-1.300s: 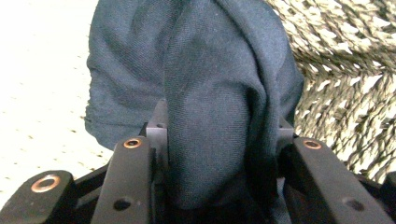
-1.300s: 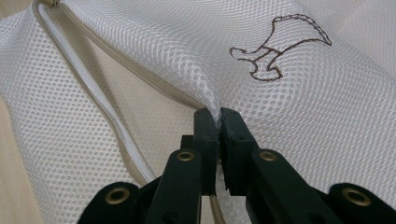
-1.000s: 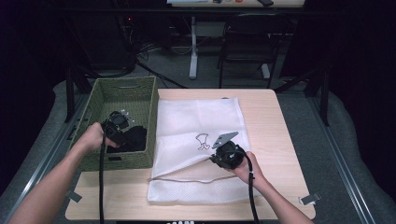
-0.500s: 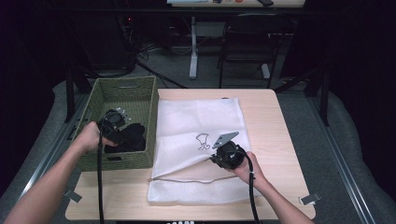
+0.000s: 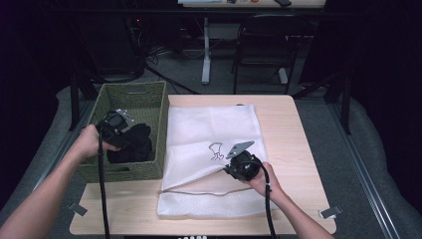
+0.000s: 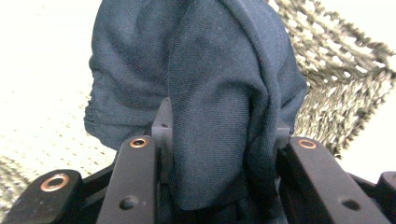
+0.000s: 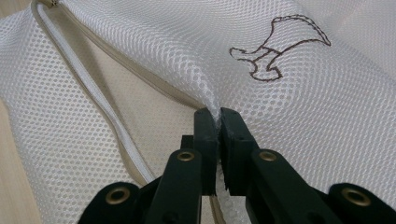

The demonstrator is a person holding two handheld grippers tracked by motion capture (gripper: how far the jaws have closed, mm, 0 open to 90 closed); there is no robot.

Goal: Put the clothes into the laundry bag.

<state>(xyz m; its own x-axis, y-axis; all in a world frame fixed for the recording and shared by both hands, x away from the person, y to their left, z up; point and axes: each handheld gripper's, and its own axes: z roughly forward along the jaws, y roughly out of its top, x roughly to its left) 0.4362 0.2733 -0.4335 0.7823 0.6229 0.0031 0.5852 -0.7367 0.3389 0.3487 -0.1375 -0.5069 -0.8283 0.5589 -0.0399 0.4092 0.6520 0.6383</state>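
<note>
A white mesh laundry bag (image 5: 214, 134) with a small stitched emblem (image 7: 275, 46) lies flat on the table. My right gripper (image 7: 218, 116) is shut on the bag's upper layer beside its zipper (image 7: 98, 102), lifting the mouth a little; in the high view this gripper (image 5: 238, 164) sits at the bag's lower middle. My left gripper (image 5: 117, 130) is over the green woven basket (image 5: 132, 92), shut on a dark navy garment (image 6: 205, 93) that drapes over and hides the jaw tips. The garment (image 5: 134, 142) hangs partly in the basket.
The wooden table (image 5: 283, 124) has bare surface right of the bag and along its front edge. The basket fills the table's left side. Chairs and a desk leg (image 5: 205, 55) stand on the floor beyond the far edge. Cables trail from both grippers toward the person.
My left gripper has risen slightly and shifted left with the dark garment. The right gripper has stayed put on the mesh bag.
</note>
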